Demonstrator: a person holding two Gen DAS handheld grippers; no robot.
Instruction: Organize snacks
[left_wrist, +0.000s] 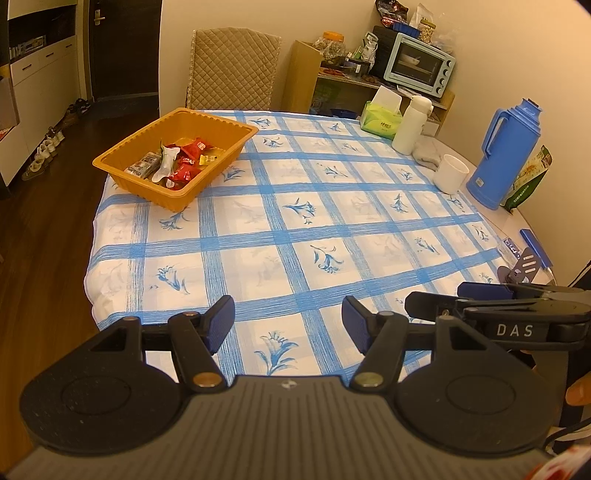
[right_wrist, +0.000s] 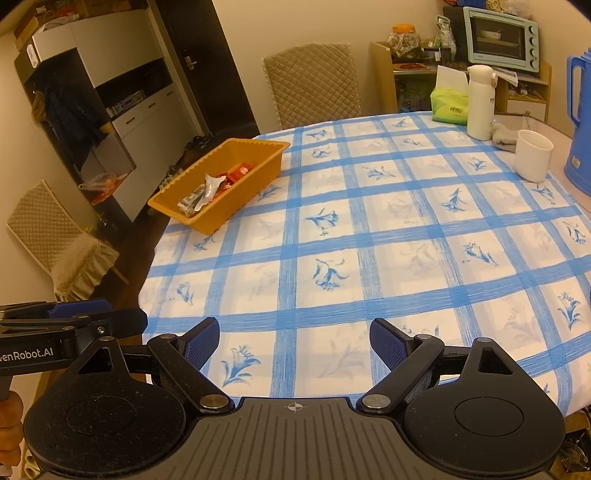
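Note:
An orange tray (left_wrist: 122, 168) stands at the far left of the table and holds several wrapped snacks (left_wrist: 177, 164), red, white and silver. It also shows in the right wrist view (right_wrist: 218, 218) with the snacks (right_wrist: 212, 186) inside. My left gripper (left_wrist: 288, 319) is open and empty, held above the table's near edge. My right gripper (right_wrist: 293, 341) is open and empty, also above the near edge. Each gripper shows at the side of the other's view: the right gripper (left_wrist: 436, 299), the left gripper (right_wrist: 122, 319).
A blue-checked cloth (left_wrist: 295, 229) covers the round table. At the far right stand a white mug (left_wrist: 450, 173), a blue thermos jug (left_wrist: 502, 155), a white bottle (left_wrist: 412, 123), a green tissue pack (left_wrist: 380, 120). A padded chair (left_wrist: 232, 68) stands behind; shelves with an oven (left_wrist: 421, 64).

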